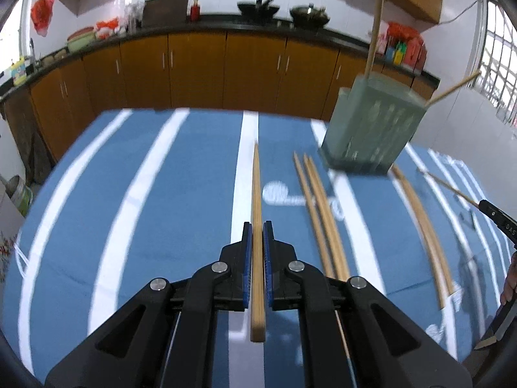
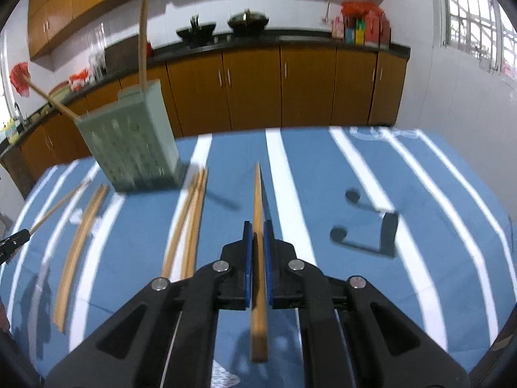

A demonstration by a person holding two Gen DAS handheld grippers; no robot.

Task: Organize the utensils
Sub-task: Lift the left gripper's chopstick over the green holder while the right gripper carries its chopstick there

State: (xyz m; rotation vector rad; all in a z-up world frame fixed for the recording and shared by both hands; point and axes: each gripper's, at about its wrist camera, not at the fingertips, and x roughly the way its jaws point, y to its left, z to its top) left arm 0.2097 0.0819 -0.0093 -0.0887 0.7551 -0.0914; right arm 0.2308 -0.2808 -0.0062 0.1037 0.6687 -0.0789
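Left wrist view: the left gripper (image 1: 258, 226) is at bottom centre, jaws closed on one chopstick (image 1: 257, 213) that runs up the frame between the blue pads. At upper right a pale green perforated holder (image 1: 371, 126) stands on the blue-and-white striped cloth (image 1: 145, 210). It contains two chopsticks, one upright (image 1: 374, 32) and one leaning right (image 1: 455, 89). A loose pair (image 1: 318, 207) lies left of the holder's base, and another pair (image 1: 423, 226) lies lower right. At the right edge the right gripper's tip (image 1: 497, 220) holds a chopstick (image 1: 449, 186).

Right wrist view: the right gripper (image 2: 258, 226), bottom centre, is closed on a chopstick (image 2: 258, 220). The holder (image 2: 135, 148) is at upper left, with one stick upright (image 2: 142, 42) and one leaning left (image 2: 51, 100). Loose pairs lie below it, at centre left (image 2: 189, 220) and far left (image 2: 80, 242). A small black stand (image 2: 387, 229) lies on the cloth (image 2: 436, 226) at right.
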